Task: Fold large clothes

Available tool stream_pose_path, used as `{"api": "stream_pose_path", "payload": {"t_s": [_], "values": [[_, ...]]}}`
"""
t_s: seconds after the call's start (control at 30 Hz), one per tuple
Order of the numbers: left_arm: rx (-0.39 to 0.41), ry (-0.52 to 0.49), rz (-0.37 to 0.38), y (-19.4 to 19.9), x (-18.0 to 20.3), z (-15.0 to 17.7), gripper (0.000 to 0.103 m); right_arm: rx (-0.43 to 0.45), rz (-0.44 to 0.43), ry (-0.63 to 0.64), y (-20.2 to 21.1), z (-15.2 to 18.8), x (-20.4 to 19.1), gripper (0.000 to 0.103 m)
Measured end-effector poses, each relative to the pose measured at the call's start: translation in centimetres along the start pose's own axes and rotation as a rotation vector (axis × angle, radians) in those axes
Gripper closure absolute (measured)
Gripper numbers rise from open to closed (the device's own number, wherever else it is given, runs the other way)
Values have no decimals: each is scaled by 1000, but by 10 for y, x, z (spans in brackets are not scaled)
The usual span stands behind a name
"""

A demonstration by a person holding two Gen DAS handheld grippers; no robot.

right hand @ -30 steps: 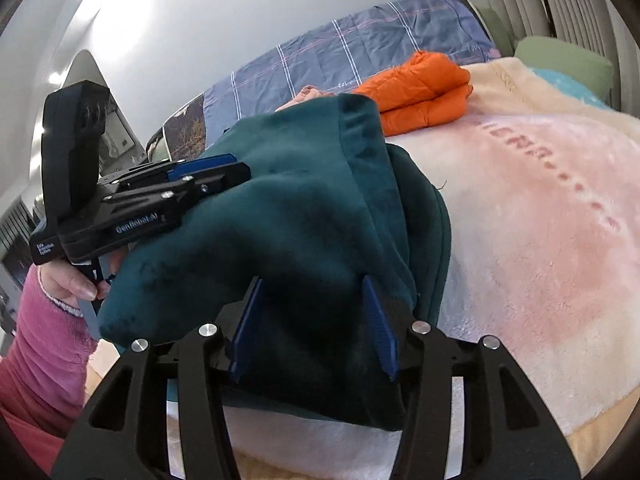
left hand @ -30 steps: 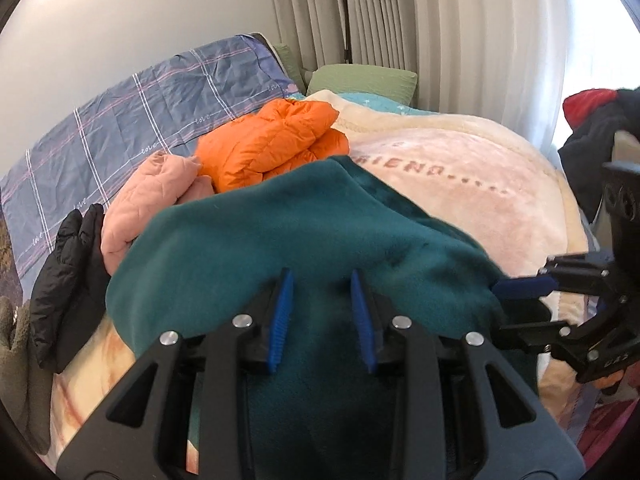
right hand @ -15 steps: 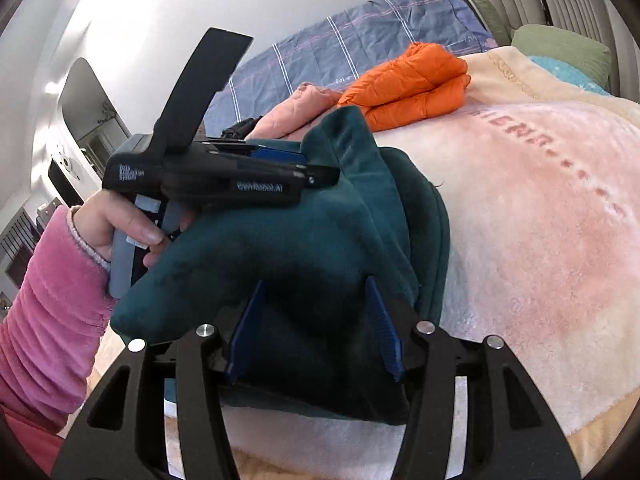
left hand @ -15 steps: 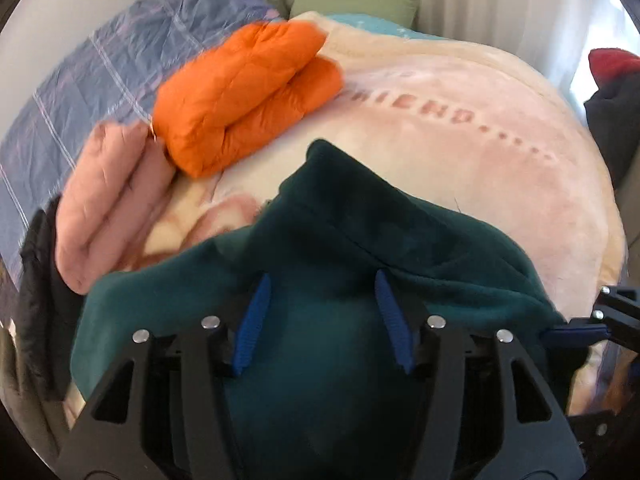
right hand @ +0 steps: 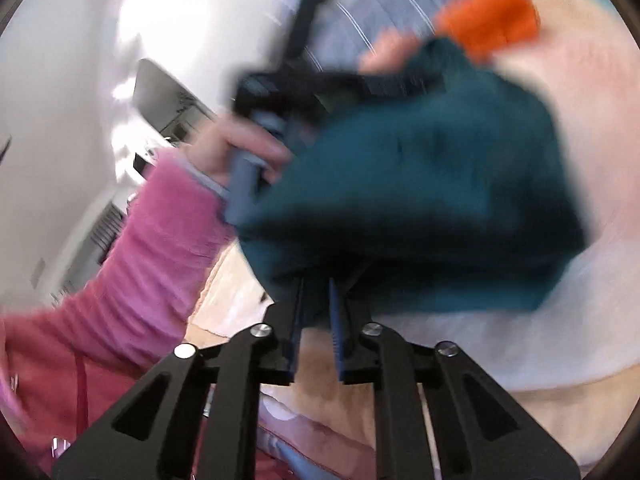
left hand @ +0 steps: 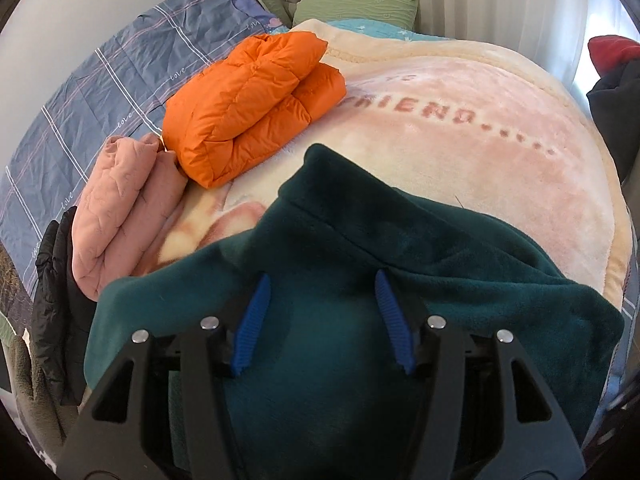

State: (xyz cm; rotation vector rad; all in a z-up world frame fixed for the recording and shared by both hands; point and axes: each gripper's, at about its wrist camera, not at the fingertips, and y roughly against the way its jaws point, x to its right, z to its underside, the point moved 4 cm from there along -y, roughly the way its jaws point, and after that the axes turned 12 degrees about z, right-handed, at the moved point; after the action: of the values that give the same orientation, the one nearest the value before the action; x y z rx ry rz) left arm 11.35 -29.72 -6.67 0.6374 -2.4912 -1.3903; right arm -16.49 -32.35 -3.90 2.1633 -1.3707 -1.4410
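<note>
Flanking teal fleece (left hand: 360, 264): orange jacket (left hand: 256, 104) (folded)

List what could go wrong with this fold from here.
1. The right gripper jaws are closing on only the near edge of the dark green fleece garment; a thin bite may slip.
2. The left gripper jaws stand open over the fleece, so that side is unheld and may sag.
3. The folded orange puffer jacket lies close beyond and could get knocked.

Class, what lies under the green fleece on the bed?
The green fleece rests on the pink blanket, which shows around it. Whatever else is beneath the fleece is covered and cannot be seen.
</note>
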Motion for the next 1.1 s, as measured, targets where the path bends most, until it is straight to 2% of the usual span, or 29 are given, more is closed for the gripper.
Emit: {"api": "stream_pose_path", "payload": {"t_s": [0.07,0.13,0.17,0.23,0.3,0.43,0.53,0.6,0.67,0.73,0.77,0.8,0.87,0.93,0.97,1.03,1.1], "values": [[1,-4,-7,1,0,0,46,-54,-19,-80,-27,-3,8,94],[2,-8,-12,1,0,0,46,-99,-111,-131,-53,-4,4,97],[0,-9,-13,0,0,-1,44,-113,-122,-121,-65,-2,-4,97],[-1,-12,-18,-2,0,0,39,-117,-65,-27,-79,1,-25,97],[11,1,-4,-1,-2,0,38,-114,-32,19,-81,0,-31,98],[27,58,20,0,-9,0,38,-135,-104,-44,-66,-5,-8,99],[29,50,6,0,-7,0,38,-18,-129,-91,-34,-15,2,99],[28,54,11,-1,-8,-1,38,7,-169,-127,-35,-21,5,99],[25,58,16,-2,-8,-1,38,-70,-239,-130,-70,-19,-7,99],[26,11,-7,-3,-4,1,36,-81,-266,-124,-94,-22,-12,99],[35,-11,-17,-2,-3,3,34,-111,-307,-157,-100,-23,-9,99],[51,22,5,1,-9,5,34,-130,-317,-157,-101,-24,-7,99],[63,72,40,4,-15,7,34,-131,-235,-81,-89,-24,-7,103],[60,69,22,5,-12,6,34,-132,-156,-27,-76,-22,-7,100],[57,58,8,5,-9,5,34,-110,-85,15,-63,-21,-5,96],[56,38,-15,5,-6,5,34,-52,-19,54,-35,-22,0,96],[59,35,-18,6,-6,5,34,24,-9,51,-2,-32,6,96]]}}
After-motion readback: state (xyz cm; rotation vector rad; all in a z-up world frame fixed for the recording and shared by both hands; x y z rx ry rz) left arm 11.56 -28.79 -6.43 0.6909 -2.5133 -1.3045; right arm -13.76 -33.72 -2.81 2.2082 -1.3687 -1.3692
